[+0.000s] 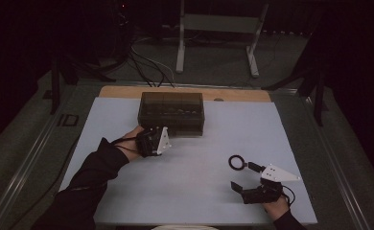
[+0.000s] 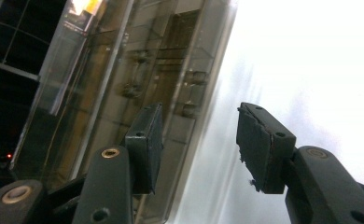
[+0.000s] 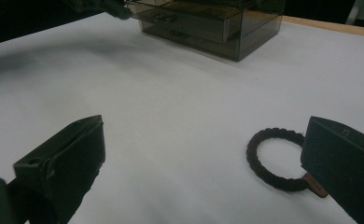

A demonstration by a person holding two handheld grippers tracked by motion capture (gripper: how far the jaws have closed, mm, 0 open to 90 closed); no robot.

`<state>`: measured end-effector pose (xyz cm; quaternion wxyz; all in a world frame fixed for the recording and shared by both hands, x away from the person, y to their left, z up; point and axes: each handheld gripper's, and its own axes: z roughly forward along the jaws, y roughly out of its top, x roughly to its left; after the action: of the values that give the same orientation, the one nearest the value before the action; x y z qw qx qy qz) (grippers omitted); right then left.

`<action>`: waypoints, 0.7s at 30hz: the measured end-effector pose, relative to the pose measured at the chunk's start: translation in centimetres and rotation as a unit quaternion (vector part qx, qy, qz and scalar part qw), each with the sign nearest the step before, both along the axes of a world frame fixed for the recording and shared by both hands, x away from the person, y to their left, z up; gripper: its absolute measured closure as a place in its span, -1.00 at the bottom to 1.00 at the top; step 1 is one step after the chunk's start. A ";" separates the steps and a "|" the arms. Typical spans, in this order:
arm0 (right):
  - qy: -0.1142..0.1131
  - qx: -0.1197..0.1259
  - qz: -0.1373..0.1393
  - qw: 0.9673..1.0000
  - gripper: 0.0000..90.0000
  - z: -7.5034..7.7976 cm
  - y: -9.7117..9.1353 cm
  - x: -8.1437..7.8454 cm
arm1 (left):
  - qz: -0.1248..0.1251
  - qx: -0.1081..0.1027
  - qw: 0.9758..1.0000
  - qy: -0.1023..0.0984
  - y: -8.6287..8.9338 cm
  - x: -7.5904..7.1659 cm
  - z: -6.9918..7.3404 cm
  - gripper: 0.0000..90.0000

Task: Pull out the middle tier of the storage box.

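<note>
1. Left gripper [image 1: 167, 135] at 9 o'clock of table [image 1: 271, 129], touching front of smoked drawer box [image 1: 171, 112]; jaws apart, nothing between.
2. Right gripper [image 1: 240, 178] at 5 o'clock, jaws wide, empty.
3. Braided ring [image 3: 274, 157] flat on table, just beside right gripper's right jaw, well apart from box.

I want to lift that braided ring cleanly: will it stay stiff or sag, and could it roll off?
The braided ring looks like woven cord, so it will probably flex and sag from one pinch point. It lies flat on the white table, so rolling seems unlikely. It looks thin and light; a nudge from the right gripper may simply slide it.
</note>
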<state>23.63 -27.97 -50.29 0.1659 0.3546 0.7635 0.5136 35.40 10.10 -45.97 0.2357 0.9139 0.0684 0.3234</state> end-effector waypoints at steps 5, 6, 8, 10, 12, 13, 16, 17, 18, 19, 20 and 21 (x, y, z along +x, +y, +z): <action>0.001 -0.001 0.000 1.000 -1.00 0.0 0.0 0.0 | 0.003 -0.006 1.000 0.030 0.7 0.6 0.8 -0.10; 0.001 -0.001 0.000 1.000 -1.00 0.0 0.0 0.0 | 0.005 -0.006 0.999 0.032 0.9 0.7 0.9 -0.15; 0.001 0.000 0.000 1.000 -1.00 0.0 0.0 0.0 | 0.000 -0.011 0.999 0.047 1.2 1.0 1.2 -0.23; 0.000 -0.001 0.001 1.000 -1.00 0.0 0.0 0.0 | 0.000 -0.009 0.998 0.060 1.4 1.2 1.4 -0.37; 0.000 -0.001 0.000 1.000 -1.00 0.0 0.0 0.0 | 0.000 -0.011 0.998 0.064 1.6 1.4 1.5 -0.46; 0.000 -0.001 0.000 1.000 -1.00 0.0 0.0 0.0 | -0.003 -0.010 0.997 0.074 1.7 1.6 1.7 -0.50; 0.002 -0.002 0.000 1.000 -1.00 0.0 0.0 0.0 | -0.011 -0.013 0.996 0.085 1.9 1.8 2.0 -0.65; 0.002 -0.003 0.000 1.000 -1.00 0.0 0.1 0.0 | -0.014 -0.011 0.995 0.095 1.9 1.9 2.2 -0.71; 0.002 -0.004 0.001 1.000 -1.00 -0.1 0.1 0.0 | -0.015 -0.015 0.994 0.110 2.0 2.1 2.2 -0.79; 0.002 -0.005 0.001 1.000 -1.00 -0.1 0.1 0.0 | -0.016 -0.010 0.993 0.115 2.0 2.2 2.2 -0.82; 0.001 -0.006 0.002 1.000 -1.00 -0.1 0.1 0.0 | -0.016 -0.007 0.992 0.121 2.0 2.4 2.2 -0.90; 0.002 -0.005 0.002 1.000 -1.00 -0.1 0.1 0.0 | -0.018 -0.009 0.992 0.123 2.1 2.6 2.2 -0.93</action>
<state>23.64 -27.88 -50.38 0.1654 0.3535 0.7667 0.5097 38.04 12.21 -43.80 0.2395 0.9457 0.0831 0.2037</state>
